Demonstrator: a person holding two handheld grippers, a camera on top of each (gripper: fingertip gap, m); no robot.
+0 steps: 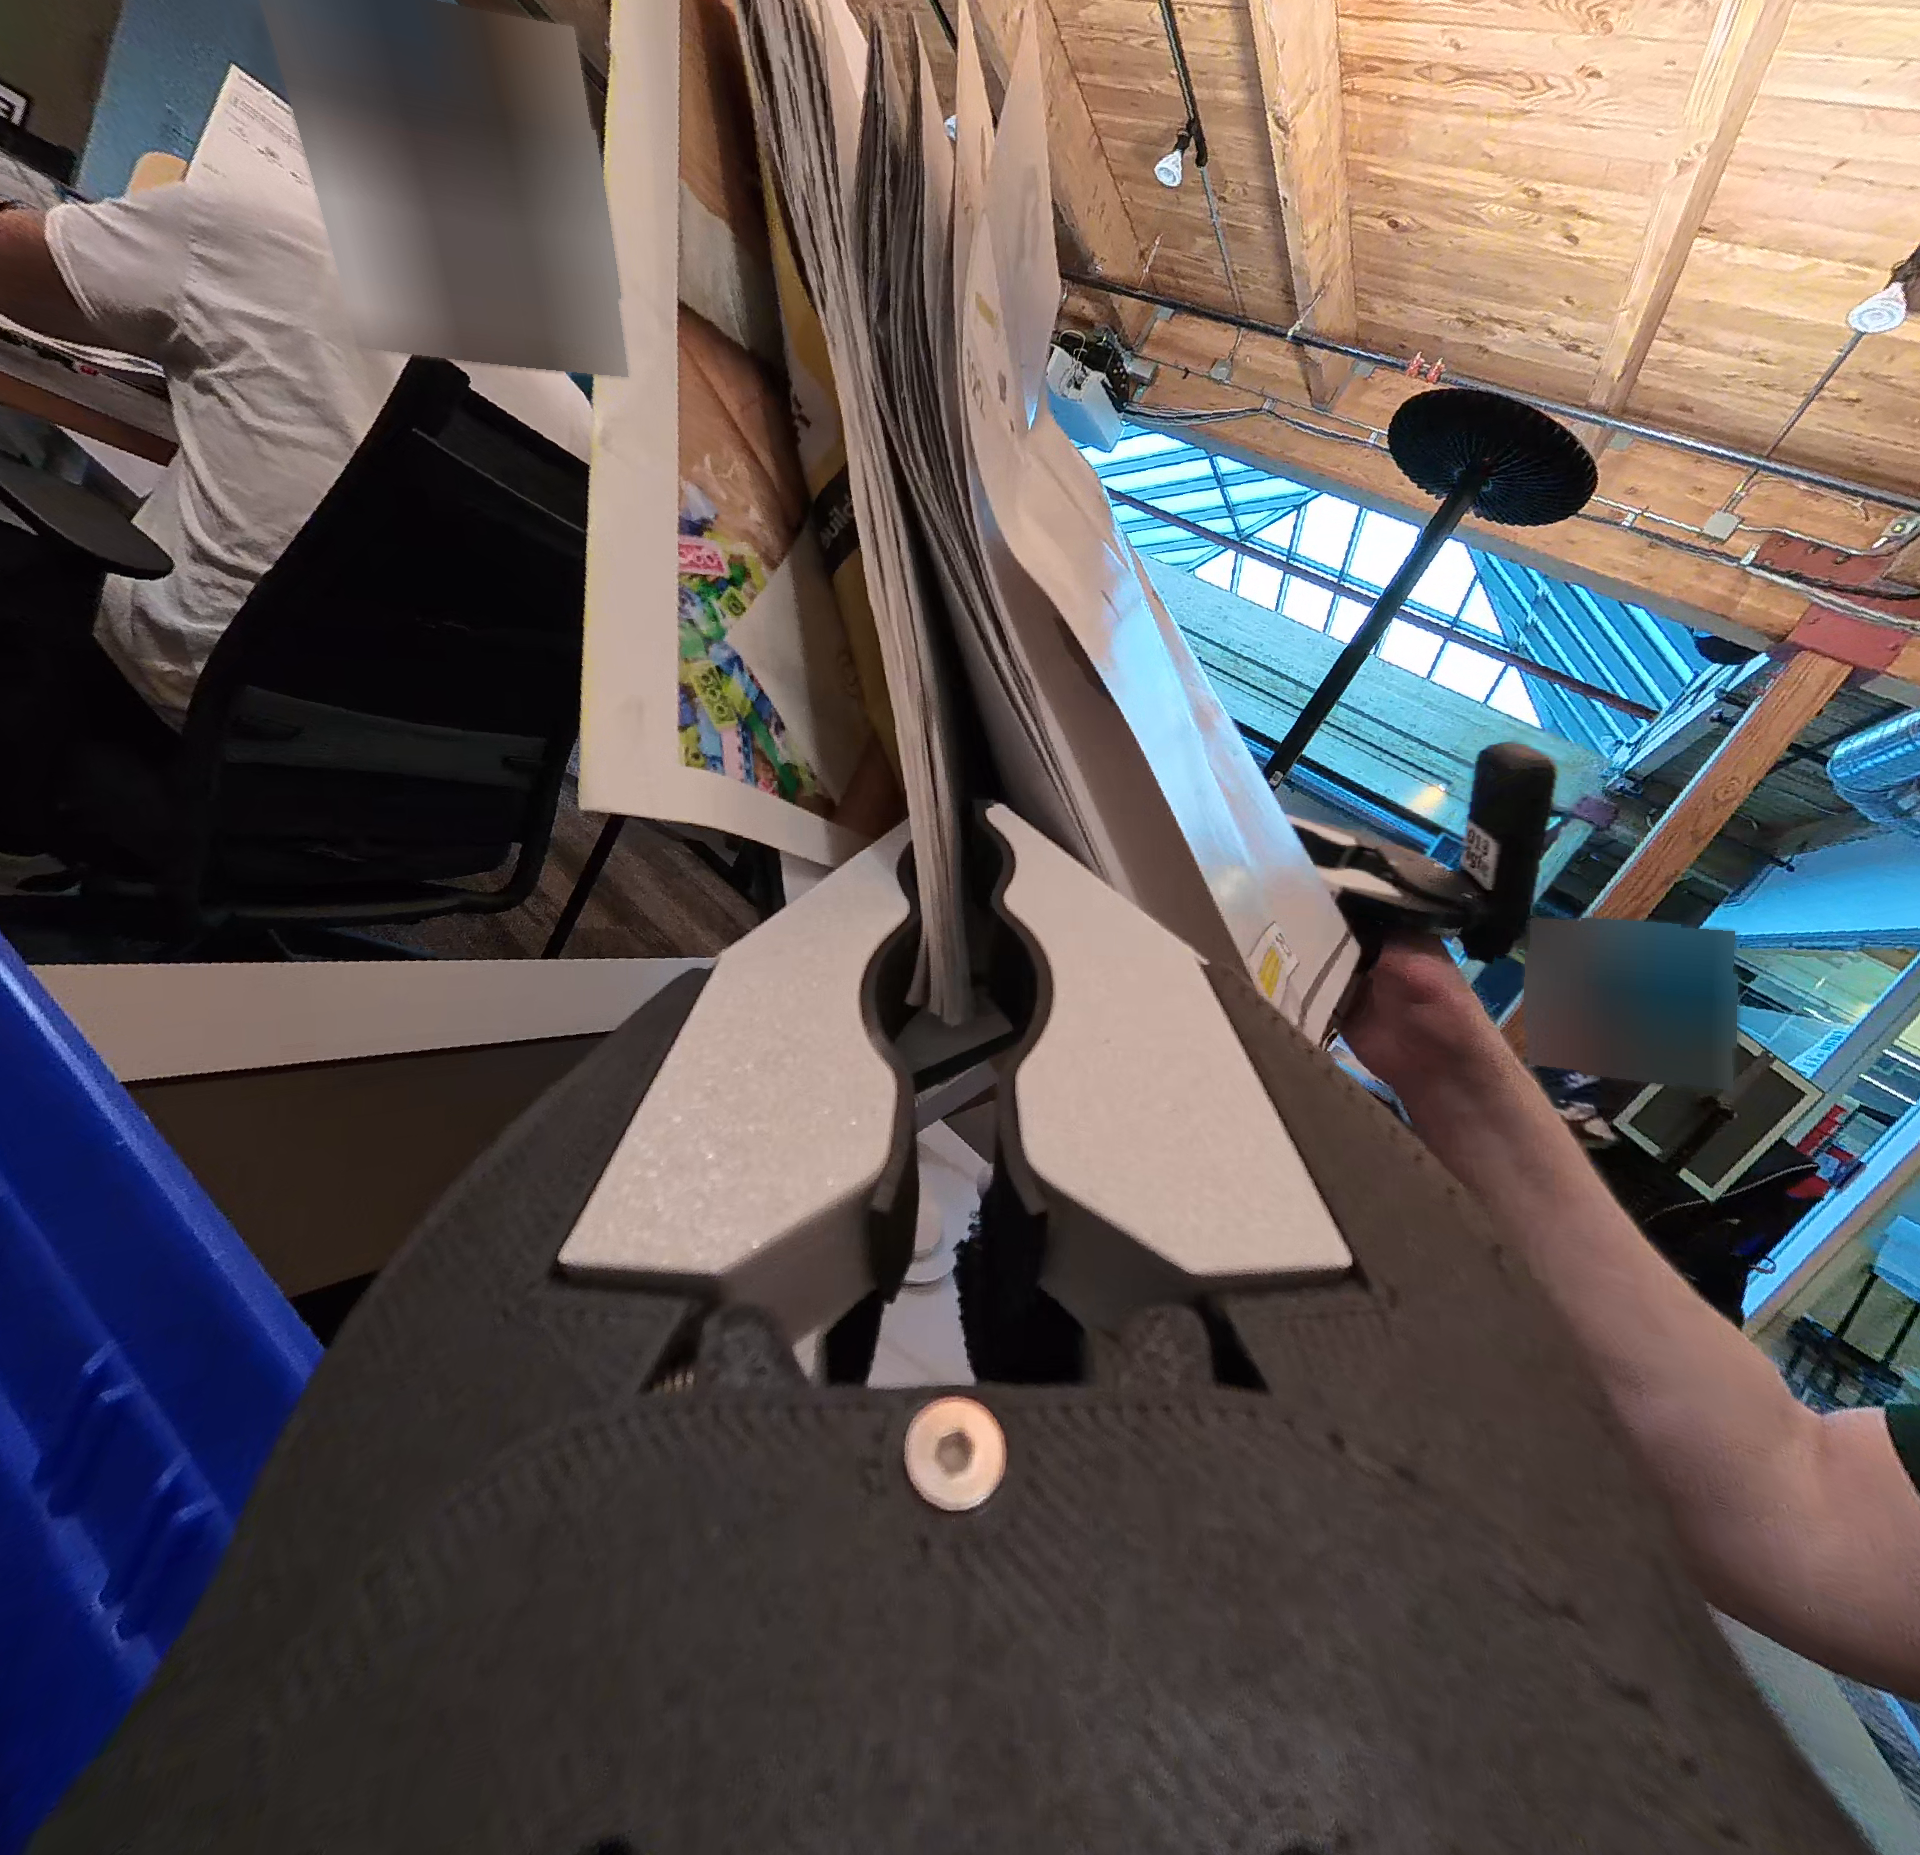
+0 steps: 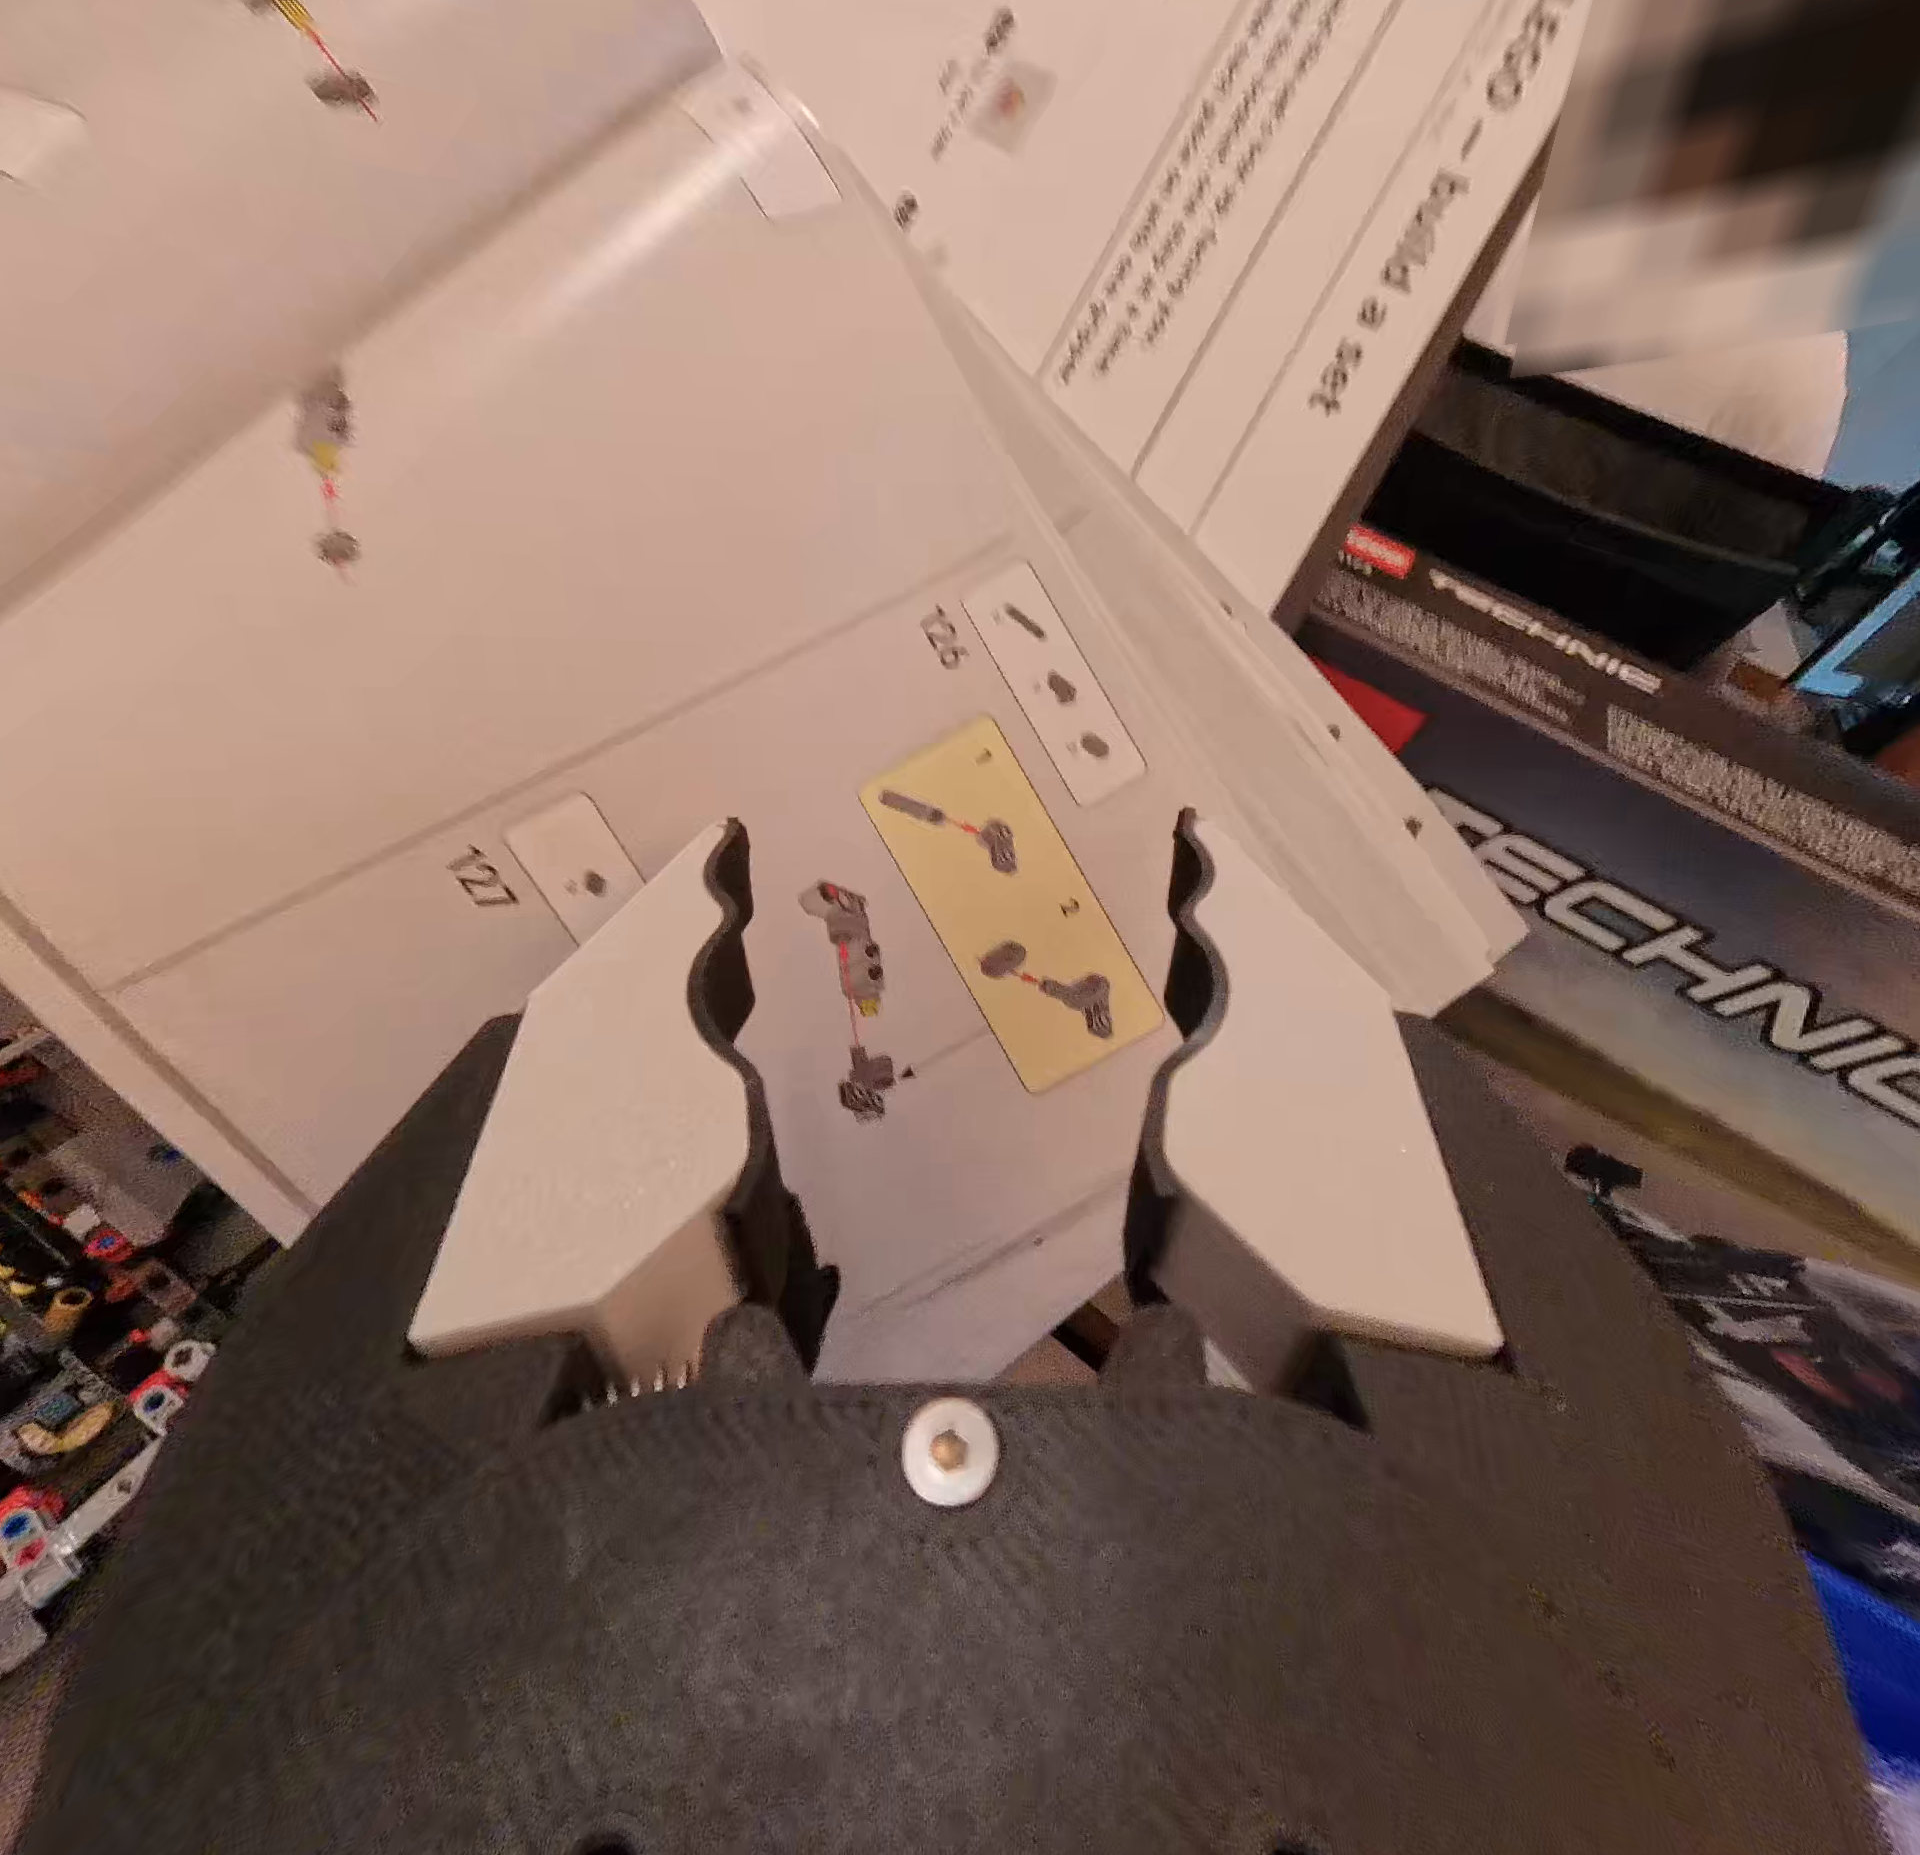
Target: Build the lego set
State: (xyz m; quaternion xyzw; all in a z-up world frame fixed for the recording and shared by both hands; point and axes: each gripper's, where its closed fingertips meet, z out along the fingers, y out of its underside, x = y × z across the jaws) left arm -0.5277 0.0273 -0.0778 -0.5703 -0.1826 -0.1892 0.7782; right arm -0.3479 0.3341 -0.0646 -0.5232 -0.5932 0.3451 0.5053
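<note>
My left gripper (image 1: 951, 855) is shut on the lower edge of the lego instruction booklet (image 1: 914, 455) and holds it upright, its pages fanning upward against the ceiling. My right gripper (image 2: 956, 870) is open and empty, its jaws spread wide just in front of an open booklet page (image 2: 623, 579) printed with building-step diagrams. The pages do not sit between its fingers (image 2: 623, 1078). The black lego set box (image 2: 1662, 839) lies to the right behind the booklet. Loose lego pieces (image 2: 94, 1327) lie at the lower left.
A blue plastic bin (image 1: 114, 1390) stands close at the left. A person's bare arm (image 1: 1579, 1265) reaches in from the right. Another person in a white shirt (image 1: 208, 351) sits on a black chair (image 1: 395, 714) behind the white table edge (image 1: 343, 1005). A printed sheet (image 2: 1299, 195) lies past the booklet.
</note>
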